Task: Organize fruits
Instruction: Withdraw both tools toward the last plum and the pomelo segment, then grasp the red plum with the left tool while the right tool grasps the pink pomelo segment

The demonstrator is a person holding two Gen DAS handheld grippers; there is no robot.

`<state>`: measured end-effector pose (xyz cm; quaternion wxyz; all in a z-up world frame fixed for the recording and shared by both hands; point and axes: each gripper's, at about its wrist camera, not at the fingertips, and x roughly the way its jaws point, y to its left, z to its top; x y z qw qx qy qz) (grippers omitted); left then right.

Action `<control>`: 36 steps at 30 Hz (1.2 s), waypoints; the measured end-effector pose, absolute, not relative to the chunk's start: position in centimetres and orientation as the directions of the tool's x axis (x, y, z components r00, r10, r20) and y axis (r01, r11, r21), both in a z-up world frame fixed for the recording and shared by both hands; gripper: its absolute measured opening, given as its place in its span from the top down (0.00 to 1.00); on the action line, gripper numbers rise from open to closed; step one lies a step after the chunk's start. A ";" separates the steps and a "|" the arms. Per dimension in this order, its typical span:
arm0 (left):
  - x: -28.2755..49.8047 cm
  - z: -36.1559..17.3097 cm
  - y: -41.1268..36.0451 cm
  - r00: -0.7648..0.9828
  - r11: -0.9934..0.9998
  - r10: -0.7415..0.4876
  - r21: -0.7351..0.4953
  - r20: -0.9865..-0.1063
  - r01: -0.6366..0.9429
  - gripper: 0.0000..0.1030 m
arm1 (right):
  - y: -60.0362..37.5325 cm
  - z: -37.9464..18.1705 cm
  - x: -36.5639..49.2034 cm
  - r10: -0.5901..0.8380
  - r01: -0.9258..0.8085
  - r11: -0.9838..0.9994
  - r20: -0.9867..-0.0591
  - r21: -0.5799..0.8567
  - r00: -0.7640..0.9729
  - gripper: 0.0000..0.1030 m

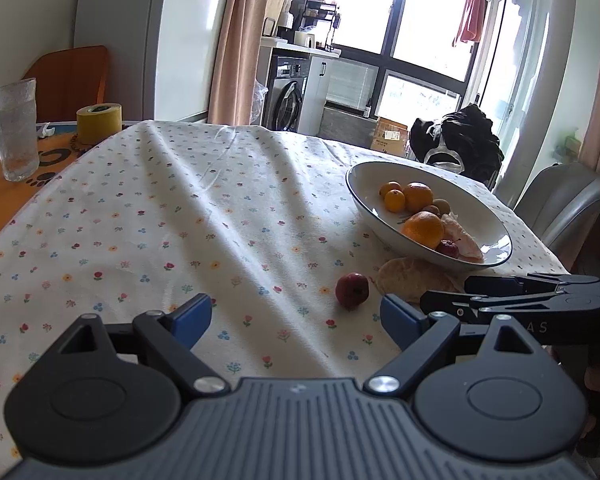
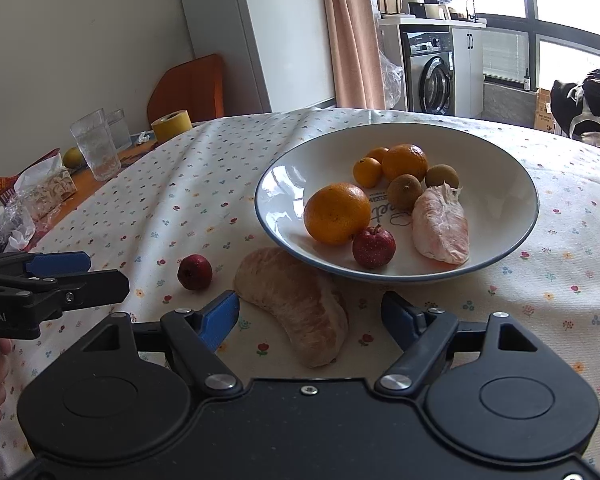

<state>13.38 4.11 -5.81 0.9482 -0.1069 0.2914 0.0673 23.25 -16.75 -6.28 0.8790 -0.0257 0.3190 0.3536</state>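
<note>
A white bowl (image 2: pixel 500 184) with a blue rim stands on the flowered tablecloth and holds oranges (image 2: pixel 337 213), small brown fruits, a small red fruit (image 2: pixel 373 246) and a peeled pomelo segment (image 2: pixel 441 224). On the cloth in front of the bowl lie a second pomelo segment (image 2: pixel 300 306) and another small red fruit (image 2: pixel 195 271). My right gripper (image 2: pixel 310 320) is open, its blue fingers either side of the near end of that segment. My left gripper (image 1: pixel 296 320) is open over bare cloth, with the red fruit (image 1: pixel 352 291) just beyond it to the right.
At the table's left stand a water glass (image 1: pixel 14 132), a yellow tape roll (image 1: pixel 99 122), and snack wrappers (image 2: pixel 32 196). An orange chair (image 1: pixel 72 80) is behind them. A grey chair (image 1: pixel 560 208) and dark clothing (image 1: pixel 456 140) are at the far right.
</note>
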 end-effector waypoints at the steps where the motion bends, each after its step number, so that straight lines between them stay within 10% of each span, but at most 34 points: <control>1: 13.4 -5.8 4.2 0.820 0.967 0.069 -0.163 -0.568 -0.194 0.12 | -16.6 -6.3 23.2 0.602 -0.641 0.749 -0.579 0.168 0.551 0.30; 13: 13.8 -5.7 3.7 0.821 0.970 0.078 -0.147 -0.565 -0.193 0.12 | -17.3 -5.9 22.2 0.635 -0.669 0.717 -0.579 0.195 0.512 0.68; 36: 16.1 -6.3 2.6 0.815 0.976 0.053 -0.141 -0.578 -0.163 0.27 | -17.1 -6.3 22.1 0.659 -0.682 0.703 -0.548 0.204 0.515 0.60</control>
